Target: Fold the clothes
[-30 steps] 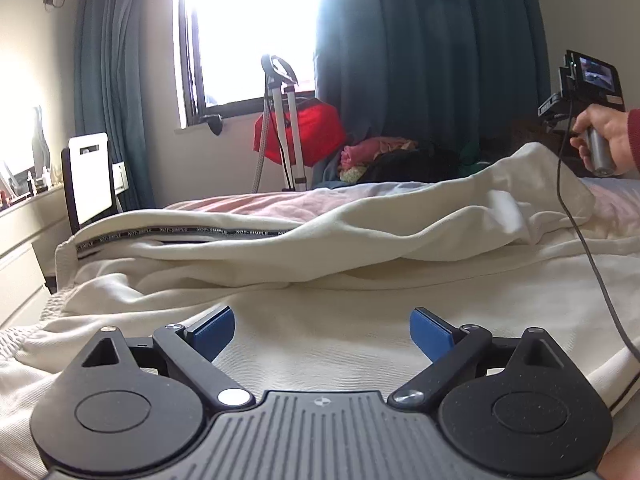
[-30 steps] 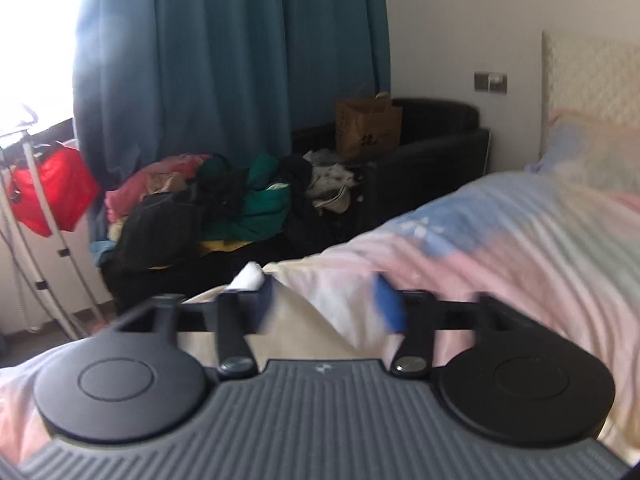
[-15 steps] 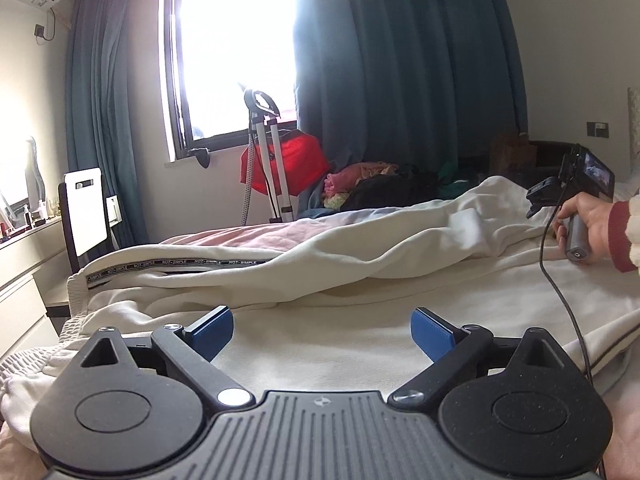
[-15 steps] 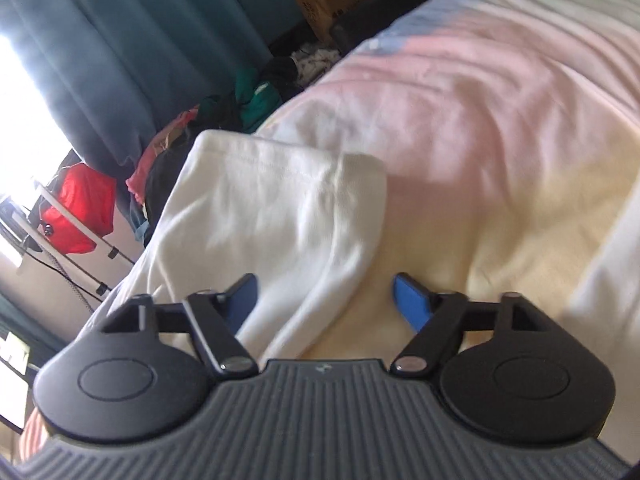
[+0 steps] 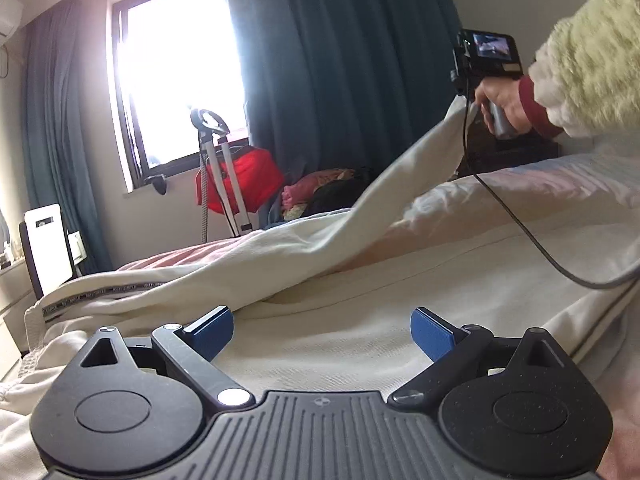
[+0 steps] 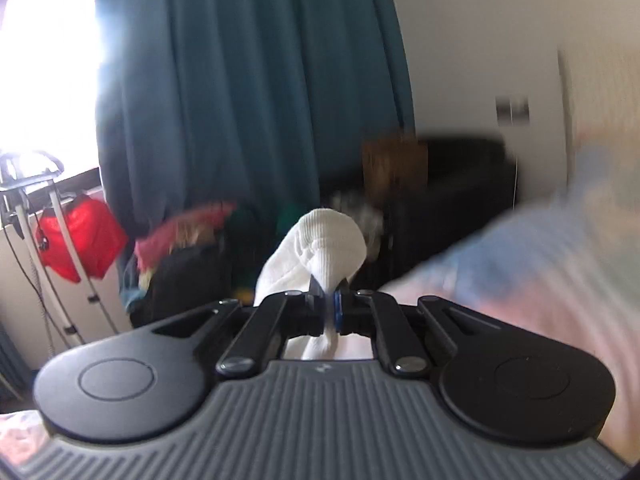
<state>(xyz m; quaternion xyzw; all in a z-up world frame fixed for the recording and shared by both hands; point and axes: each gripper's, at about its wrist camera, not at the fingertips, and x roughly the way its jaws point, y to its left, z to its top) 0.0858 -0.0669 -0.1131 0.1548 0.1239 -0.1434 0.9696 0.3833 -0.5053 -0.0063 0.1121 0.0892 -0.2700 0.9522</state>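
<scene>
R tool (image 6: 327, 307) just closed, pinching cuff of cream sweatpants (image 5: 360, 320) spread on bed (image 5: 560, 184), leg lifted; L tool (image 5: 322, 330) wide open, empty, low over fabric: carry cuff toward waistband w/ tension even, pin lower layer.

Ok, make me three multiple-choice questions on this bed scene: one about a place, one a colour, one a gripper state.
1. Where does the cream garment lie?
A. on the bed
B. on the chair
C. on the floor

2. What colour are the curtains?
A. yellow
B. teal
C. white

3. How do the right gripper jaws stand?
A. wide open
B. shut on nothing
C. shut on the garment's cuff

Answers:
1 A: it spreads across the bed.
2 B: dark teal folds beside the window.
3 C: white cuff is pinched between the pads.
</scene>
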